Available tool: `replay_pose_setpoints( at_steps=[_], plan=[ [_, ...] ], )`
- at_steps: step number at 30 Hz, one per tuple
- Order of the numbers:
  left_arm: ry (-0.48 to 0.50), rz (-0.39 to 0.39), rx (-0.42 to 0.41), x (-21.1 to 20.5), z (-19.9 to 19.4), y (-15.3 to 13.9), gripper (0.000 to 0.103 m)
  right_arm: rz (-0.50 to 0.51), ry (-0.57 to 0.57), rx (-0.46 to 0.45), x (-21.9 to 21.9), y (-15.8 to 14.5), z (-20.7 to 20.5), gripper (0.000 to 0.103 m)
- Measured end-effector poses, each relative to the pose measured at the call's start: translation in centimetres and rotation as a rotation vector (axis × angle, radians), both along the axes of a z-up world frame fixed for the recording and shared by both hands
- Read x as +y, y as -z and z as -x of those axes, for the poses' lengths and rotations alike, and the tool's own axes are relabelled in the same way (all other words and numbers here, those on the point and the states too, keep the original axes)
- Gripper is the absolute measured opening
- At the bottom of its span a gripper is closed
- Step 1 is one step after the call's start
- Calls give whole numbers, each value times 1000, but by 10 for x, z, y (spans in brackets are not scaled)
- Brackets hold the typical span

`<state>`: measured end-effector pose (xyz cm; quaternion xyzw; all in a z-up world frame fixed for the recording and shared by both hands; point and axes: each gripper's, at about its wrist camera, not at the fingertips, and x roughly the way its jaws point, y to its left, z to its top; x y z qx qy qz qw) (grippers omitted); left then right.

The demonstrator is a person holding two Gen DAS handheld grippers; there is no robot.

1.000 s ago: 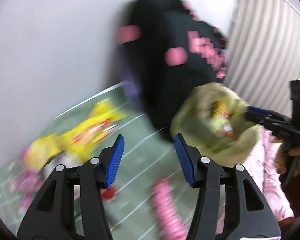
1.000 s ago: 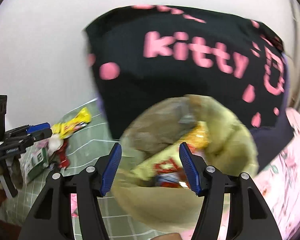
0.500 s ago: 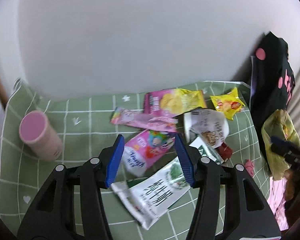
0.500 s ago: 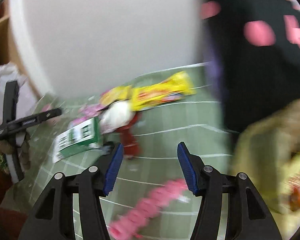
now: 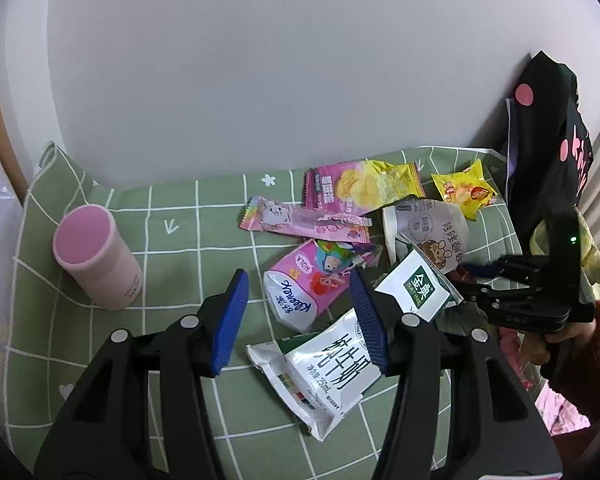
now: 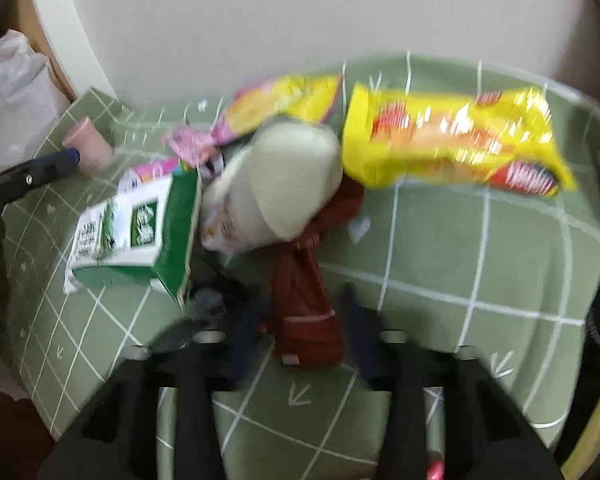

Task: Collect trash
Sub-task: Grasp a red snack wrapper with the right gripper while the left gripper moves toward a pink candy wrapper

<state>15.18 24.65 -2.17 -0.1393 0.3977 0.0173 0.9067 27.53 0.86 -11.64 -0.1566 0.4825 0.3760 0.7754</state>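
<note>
Litter lies on a green checked cloth (image 5: 172, 240). My left gripper (image 5: 296, 304) hangs open over a pink tissue pack (image 5: 300, 280), with a white milk pouch (image 5: 328, 364) just below and a green-white carton (image 5: 416, 284) by its right finger. Behind lie a pink wrapper (image 5: 300, 220), a pink-yellow crisp bag (image 5: 364, 190), a paper cup (image 5: 424, 232) and a small yellow packet (image 5: 464, 192). In the blurred right wrist view my right gripper (image 6: 300, 320) is closing, its jaws on either side of a dark red wrapper (image 6: 304, 304). The pads are not seen pressing it.
A pink tumbler (image 5: 96, 256) stands upright at the cloth's left. A black bag with pink print (image 5: 548, 160) leans at the right, with a yellowish trash bag (image 5: 592, 264) below it. A white wall runs behind. A person's hand (image 5: 572, 340) holds the right gripper (image 5: 480, 280).
Both grippers swung from the trash bag and black bag to the litter on the green cloth. The right one sank over the red wrapper and its jaws narrowed.
</note>
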Motion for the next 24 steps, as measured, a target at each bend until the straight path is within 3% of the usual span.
replay_pose_setpoints(
  at_steps=[6,11,14,16,17,19,24],
  plan=[
    [29,19,6,3,-21,5,50,-39,67,-34,-29,-22,15,25],
    [80,-29,35,0,-61,11,50,-76,179,-59,-61,-40,21,25],
    [17,-69,78,8,-85,18,50,-71,219,-83,-72,-47,26,25],
    [-86,-86,134,21,-97,24,50,-66,246,-110,-78,-52,30,25],
    [-128,-78,149,26,-98,25,50,-63,255,-121,-79,-54,32,25],
    [-212,47,143,40,-94,27,50,-50,270,-149,-83,-58,36,25],
    [-298,203,181,49,-84,39,52,-24,321,-172,-92,-59,39,25]
  ],
)
